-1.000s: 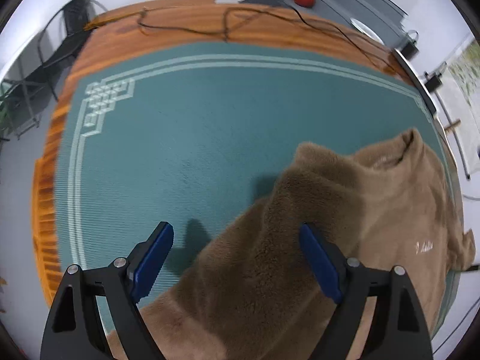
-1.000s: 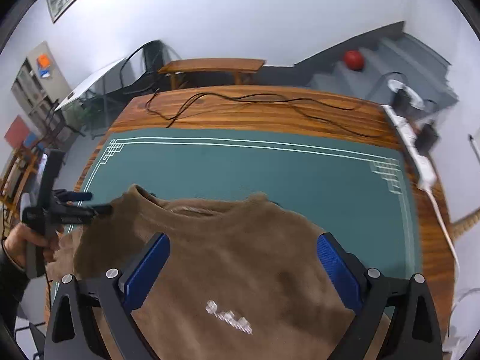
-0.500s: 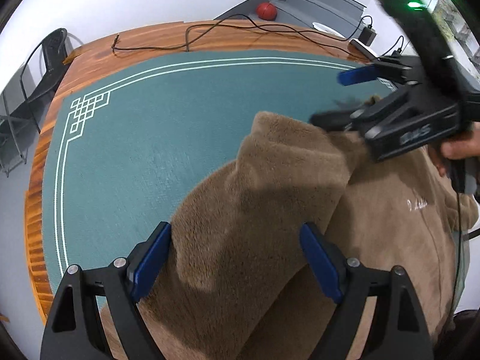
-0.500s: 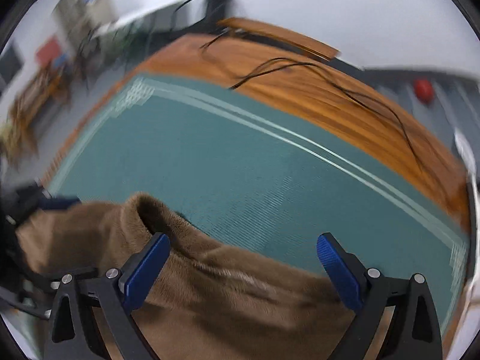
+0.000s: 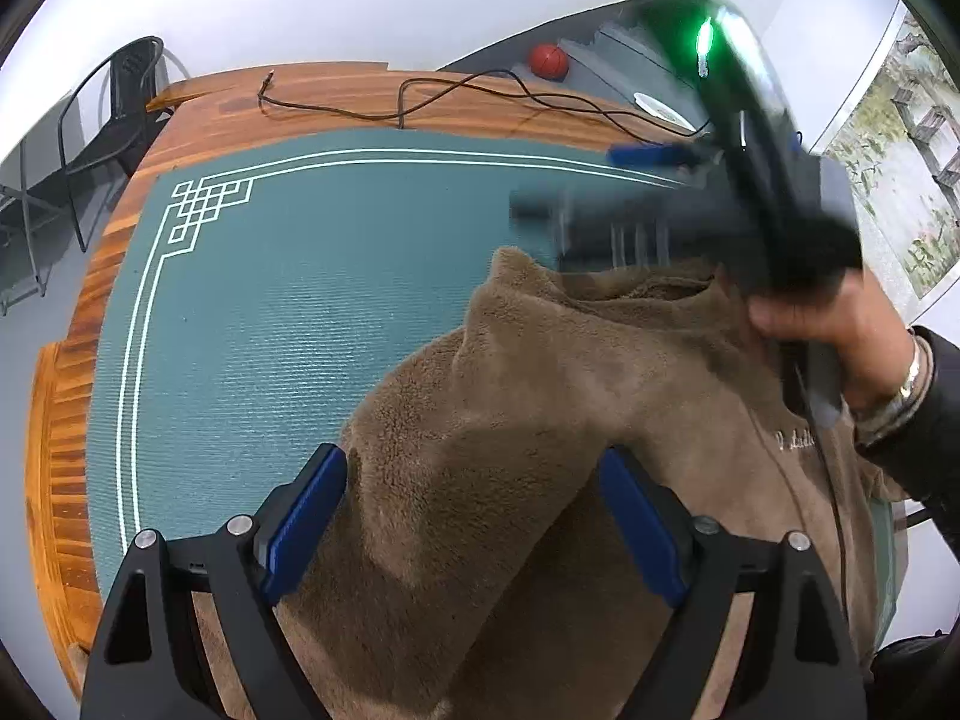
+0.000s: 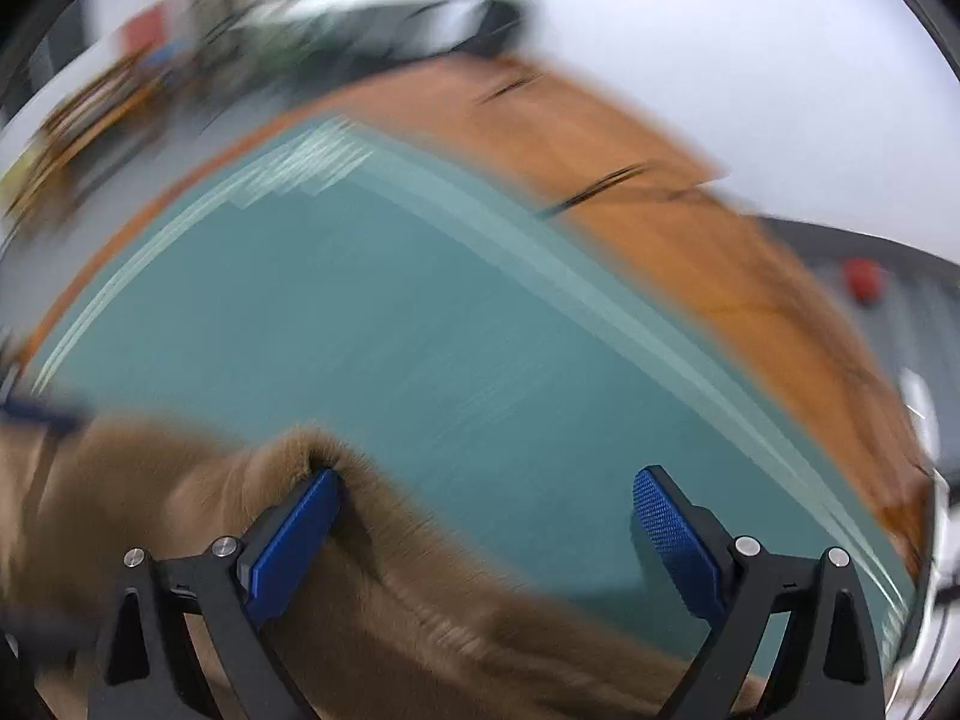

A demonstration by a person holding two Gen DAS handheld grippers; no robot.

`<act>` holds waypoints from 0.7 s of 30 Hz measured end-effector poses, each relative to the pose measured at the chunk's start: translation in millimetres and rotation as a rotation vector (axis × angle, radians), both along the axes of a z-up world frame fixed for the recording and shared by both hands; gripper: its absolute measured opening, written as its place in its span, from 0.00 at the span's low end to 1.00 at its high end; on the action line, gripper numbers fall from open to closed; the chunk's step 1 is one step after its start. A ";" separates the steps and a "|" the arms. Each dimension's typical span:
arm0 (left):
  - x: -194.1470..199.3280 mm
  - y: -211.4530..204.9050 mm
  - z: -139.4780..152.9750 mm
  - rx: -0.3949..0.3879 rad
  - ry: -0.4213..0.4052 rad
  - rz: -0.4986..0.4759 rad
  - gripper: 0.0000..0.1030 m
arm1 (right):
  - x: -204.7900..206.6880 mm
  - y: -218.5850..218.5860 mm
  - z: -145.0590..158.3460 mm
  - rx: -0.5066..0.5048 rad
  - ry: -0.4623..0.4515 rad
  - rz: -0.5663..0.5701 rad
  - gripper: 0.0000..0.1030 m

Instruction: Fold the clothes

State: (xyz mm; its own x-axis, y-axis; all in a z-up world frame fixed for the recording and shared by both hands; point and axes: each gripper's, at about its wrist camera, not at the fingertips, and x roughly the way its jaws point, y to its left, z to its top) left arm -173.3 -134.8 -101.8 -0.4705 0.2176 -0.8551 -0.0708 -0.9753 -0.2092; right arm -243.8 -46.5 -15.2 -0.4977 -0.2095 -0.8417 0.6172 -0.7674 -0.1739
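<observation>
Right gripper point(image 6: 486, 534) has dropped toward the collar since a second ago; its view is smeared with motion blur. Wooden table point(image 5: 336, 90), teal mat point(image 5: 288, 300), brown fleece jacket point(image 5: 540, 420) on the mat's near-right part. Left gripper point(image 5: 474, 522) spread wide over a sleeve fold, not clamping. Right jaws wide apart, left pad point(image 6: 294, 540) against the collar.

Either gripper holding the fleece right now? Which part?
No. The left gripper and right gripper are both open over the fleece; neither clamps it.
</observation>
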 end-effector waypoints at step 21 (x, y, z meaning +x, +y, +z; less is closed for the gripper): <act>-8.0 -12.2 -29.2 -0.076 -0.043 0.098 0.87 | 1.1 20.5 6.8 -0.146 -0.245 0.290 0.97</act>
